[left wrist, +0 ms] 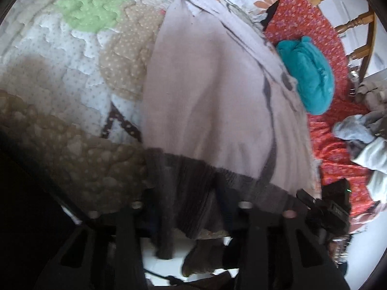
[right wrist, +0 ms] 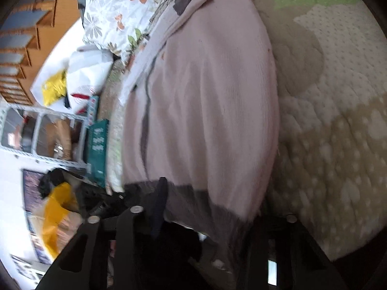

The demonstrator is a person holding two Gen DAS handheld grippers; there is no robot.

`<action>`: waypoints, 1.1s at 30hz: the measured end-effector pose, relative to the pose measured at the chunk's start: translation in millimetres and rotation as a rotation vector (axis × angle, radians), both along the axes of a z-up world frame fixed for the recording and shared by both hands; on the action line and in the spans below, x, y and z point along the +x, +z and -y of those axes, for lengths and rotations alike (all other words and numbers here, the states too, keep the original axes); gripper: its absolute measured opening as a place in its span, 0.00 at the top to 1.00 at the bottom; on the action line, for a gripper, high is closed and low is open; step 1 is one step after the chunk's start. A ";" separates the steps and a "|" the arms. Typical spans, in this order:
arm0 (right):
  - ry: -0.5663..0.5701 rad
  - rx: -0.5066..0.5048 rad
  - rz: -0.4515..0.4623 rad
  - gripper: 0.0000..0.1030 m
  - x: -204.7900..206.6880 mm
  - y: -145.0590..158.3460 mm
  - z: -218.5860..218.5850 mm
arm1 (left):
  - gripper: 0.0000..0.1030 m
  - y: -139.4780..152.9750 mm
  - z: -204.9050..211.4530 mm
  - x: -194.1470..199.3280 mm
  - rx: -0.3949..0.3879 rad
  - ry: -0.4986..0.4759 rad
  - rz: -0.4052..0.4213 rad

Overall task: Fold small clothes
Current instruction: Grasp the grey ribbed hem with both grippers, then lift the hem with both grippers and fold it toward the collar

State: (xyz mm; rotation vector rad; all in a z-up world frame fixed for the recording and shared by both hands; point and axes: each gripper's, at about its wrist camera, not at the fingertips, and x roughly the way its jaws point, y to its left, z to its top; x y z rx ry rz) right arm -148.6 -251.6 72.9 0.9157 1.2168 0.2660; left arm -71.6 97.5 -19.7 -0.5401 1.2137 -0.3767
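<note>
A patchwork quilt (left wrist: pixel 79 48) covers the bed, and one pale pink knit garment (left wrist: pixel 208 91) with a dark ribbed hem lies spread across it, a teal bundle (left wrist: pixel 307 77) just beside its edge on the red floral cloth (left wrist: pixel 338 149). The left gripper (left wrist: pixel 191 217) and right gripper (right wrist: pixel 205 220) each clamp that hem between their fingers. No writing is legible on the green box (right wrist: pixel 98 149) standing off the quilt's side.
</note>
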 end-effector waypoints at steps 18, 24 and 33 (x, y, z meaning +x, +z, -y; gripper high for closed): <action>0.155 -0.090 0.046 0.94 -52.5 62.5 -4.5 | 0.97 86.2 -39.8 -57.6 0.082 0.029 0.146; 0.145 -0.076 0.073 0.94 -28.4 64.5 -4.1 | 0.97 88.9 -42.5 -26.5 0.049 0.086 0.157; 0.052 -0.146 0.246 0.94 73.6 116.2 8.7 | 0.97 134.1 -21.2 80.4 0.060 0.136 0.312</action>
